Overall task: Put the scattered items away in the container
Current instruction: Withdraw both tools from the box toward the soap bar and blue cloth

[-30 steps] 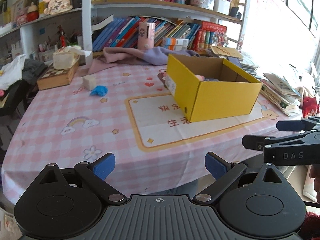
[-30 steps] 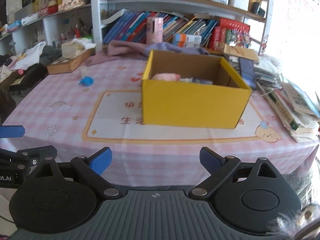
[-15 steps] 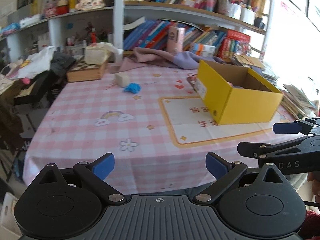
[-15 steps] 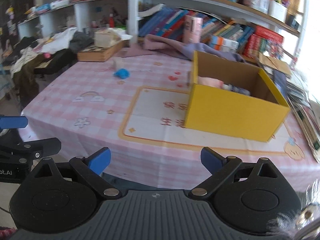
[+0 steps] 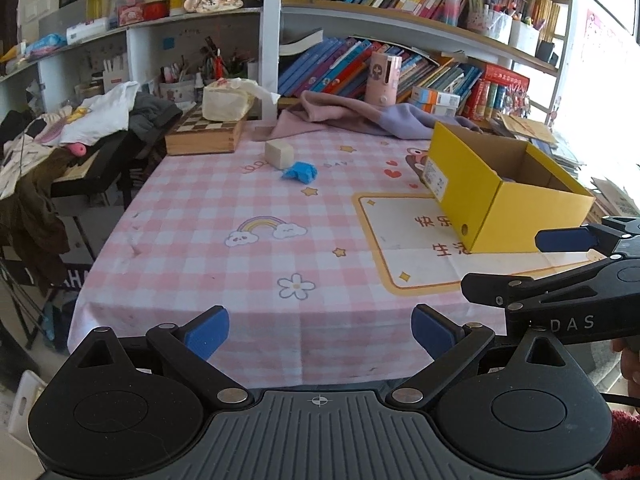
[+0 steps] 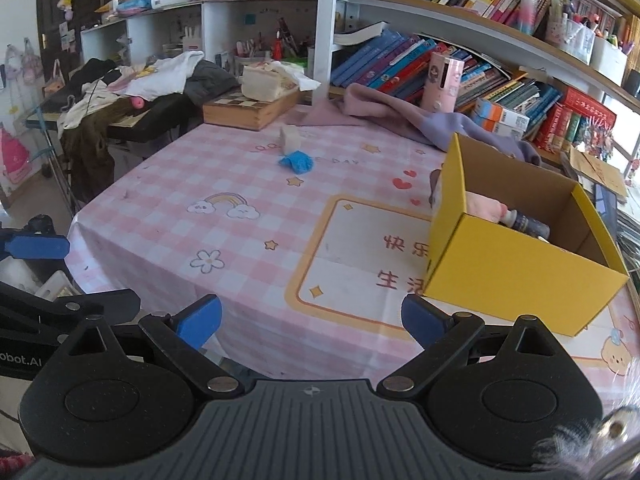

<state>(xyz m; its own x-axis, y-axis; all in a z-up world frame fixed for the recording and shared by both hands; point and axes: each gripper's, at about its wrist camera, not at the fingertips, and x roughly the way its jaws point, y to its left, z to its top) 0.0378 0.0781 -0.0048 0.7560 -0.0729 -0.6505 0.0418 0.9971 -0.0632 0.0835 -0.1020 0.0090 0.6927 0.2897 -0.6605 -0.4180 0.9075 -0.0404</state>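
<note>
At the far left a heap of white and dark clothes (image 5: 100, 120) lies over a low dark stand beside the table (image 5: 180, 248), whose smooth cloth is pink-and-white check printed with one rainbow between two clouds, a flower and small stars. Toward the back edge a wooden chessboard box (image 5: 204, 136) with a checkered top carries a cream tissue pack (image 5: 226, 102). Just in front of it lie the two loose items: a pale rectangular block (image 5: 279, 153) and, touching or just beside it, a crumpled blue piece (image 5: 300, 171), both well apart from the container. The left gripper (image 5: 320, 330) is held low at the near table edge, its two blue-padded fingers spread wide with nothing between them. Behind, a soft pink and lilac cloth (image 5: 352, 116) is bunched below shelves of slanting books, with a pink cylinder (image 5: 385, 80) standing upright. The centre of the cloth has a cream panel framed in orange bearing red characters 快乐 and 生活. On the panel's right sits the open yellow cardboard box (image 6: 516, 280), a white label on its end wall; inside show a pink soft thing (image 6: 484, 208) and a dark bottle (image 6: 526, 224) lying on its side. The right gripper (image 6: 311, 320) also stands agape and empty at the near edge; seen from the left camera, its black body reads "DAS"
</note>
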